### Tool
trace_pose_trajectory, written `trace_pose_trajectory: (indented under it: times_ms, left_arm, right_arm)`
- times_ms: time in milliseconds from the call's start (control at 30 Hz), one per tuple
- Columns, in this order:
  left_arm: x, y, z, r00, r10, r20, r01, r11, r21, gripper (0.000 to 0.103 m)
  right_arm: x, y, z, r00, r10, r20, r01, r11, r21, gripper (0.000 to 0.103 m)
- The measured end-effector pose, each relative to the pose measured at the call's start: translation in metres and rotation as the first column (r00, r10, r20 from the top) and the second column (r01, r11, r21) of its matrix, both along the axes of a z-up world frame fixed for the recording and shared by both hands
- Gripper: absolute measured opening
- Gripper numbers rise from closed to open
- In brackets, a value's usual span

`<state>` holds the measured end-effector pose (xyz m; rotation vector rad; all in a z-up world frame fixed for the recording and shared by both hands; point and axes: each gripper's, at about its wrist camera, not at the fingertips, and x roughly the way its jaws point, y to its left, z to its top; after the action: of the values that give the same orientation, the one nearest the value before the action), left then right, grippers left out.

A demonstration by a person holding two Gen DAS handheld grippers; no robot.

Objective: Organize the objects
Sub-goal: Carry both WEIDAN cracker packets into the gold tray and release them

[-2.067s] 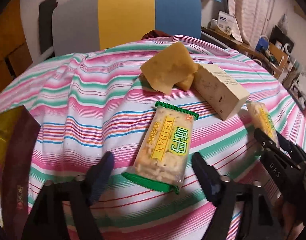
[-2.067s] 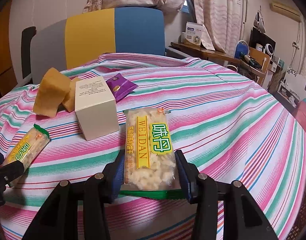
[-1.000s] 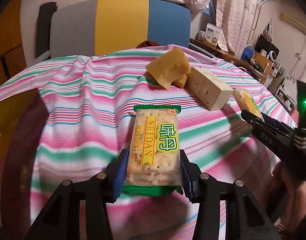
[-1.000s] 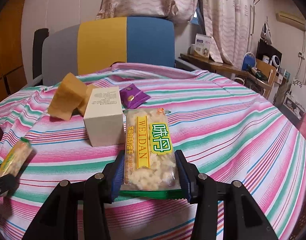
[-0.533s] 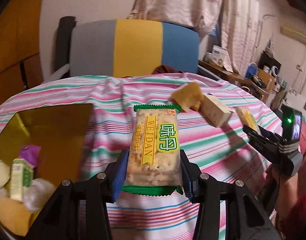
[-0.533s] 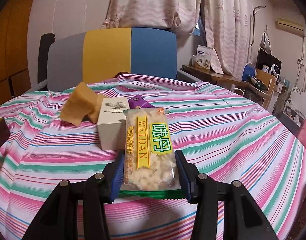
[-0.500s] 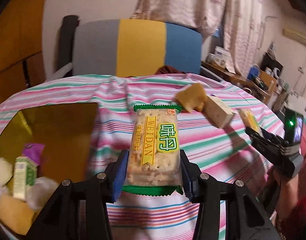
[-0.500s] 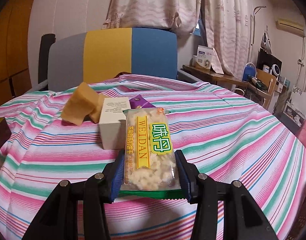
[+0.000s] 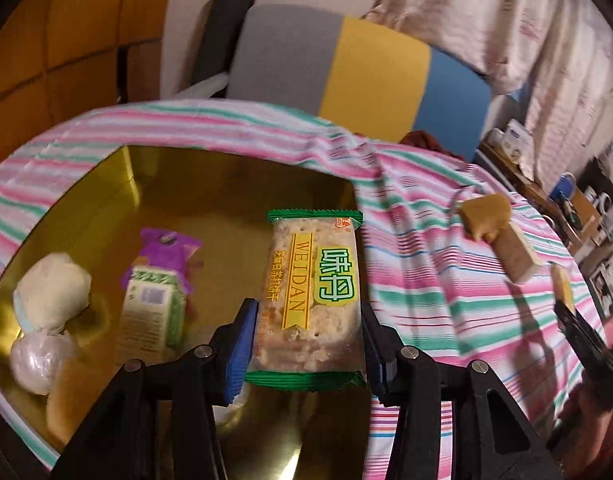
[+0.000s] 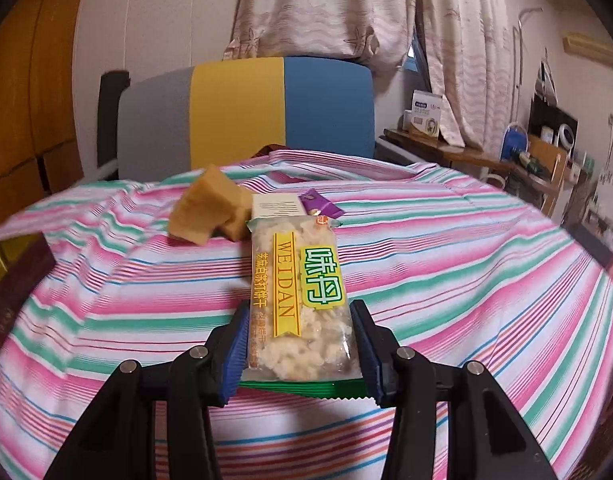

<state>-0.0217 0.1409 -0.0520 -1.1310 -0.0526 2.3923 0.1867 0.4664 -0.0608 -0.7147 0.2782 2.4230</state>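
Striped desk cloth [image 9: 426,280] is carrying a gold box [image 9: 226,184], over which I am holding one cracker packet [image 9: 312,292] clamped in the left hand-held gripper [image 9: 306,354] for deposit, while the right hand-held gripper [image 10: 296,354] is gripping a second packet [image 10: 298,300] over the desk.

Warm, dim indoor light. Strong fisheye bending with dark vignetted corners. Motion blur across left wrist view; right wrist view sharper.

A striped tablecloth [image 10: 446,248] carries a gold box [image 9: 210,184], sponges [image 10: 204,210] and a carton [image 10: 276,204].
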Motion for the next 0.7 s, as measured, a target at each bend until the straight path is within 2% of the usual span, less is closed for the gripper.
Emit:
trace_pose_trajectory:
  times_ms: [100, 300, 400, 533, 600, 700]
  left_arm:
    - [-0.009, -0.005, -0.01, 0.998, 0.021, 0.057, -0.021, 1.0, 0.0, 0.049]
    - [-0.012, 0.001, -0.011, 0.999, -0.003, 0.041, 0.005, 0.999, -0.043, 0.049]
    - [-0.012, 0.0, -0.011, 0.999, -0.013, 0.043, 0.014, 1.0, -0.022, 0.05]
    - [-0.008, -0.006, -0.003, 0.999, -0.021, 0.038, 0.02, 0.999, 0.037, 0.065]
    - [-0.004, -0.012, 0.004, 1.0, -0.017, 0.025, 0.016, 0.997, 0.072, 0.077]
    - [0.0, -0.023, 0.015, 1.0, 0.0, 0.002, 0.0, 0.994, 0.106, 0.086]
  right_arm:
    - [0.0, -0.016, 0.004, 0.999, 0.026, -0.043, -0.029, 0.998, -0.06, 0.048]
    - [-0.012, -0.057, 0.013, 0.987, 0.122, -0.101, -0.134, 0.983, -0.125, 0.048]
    - [-0.021, -0.075, 0.018, 0.977, 0.176, -0.121, -0.194, 0.968, -0.158, 0.048]
    - [-0.032, -0.099, 0.022, 0.96, 0.248, -0.132, -0.27, 0.945, -0.185, 0.048]
    - [-0.037, -0.111, 0.023, 0.948, 0.288, -0.133, -0.31, 0.93, -0.196, 0.048]
    - [-0.045, -0.128, 0.023, 0.929, 0.344, -0.138, -0.367, 0.904, -0.218, 0.048]
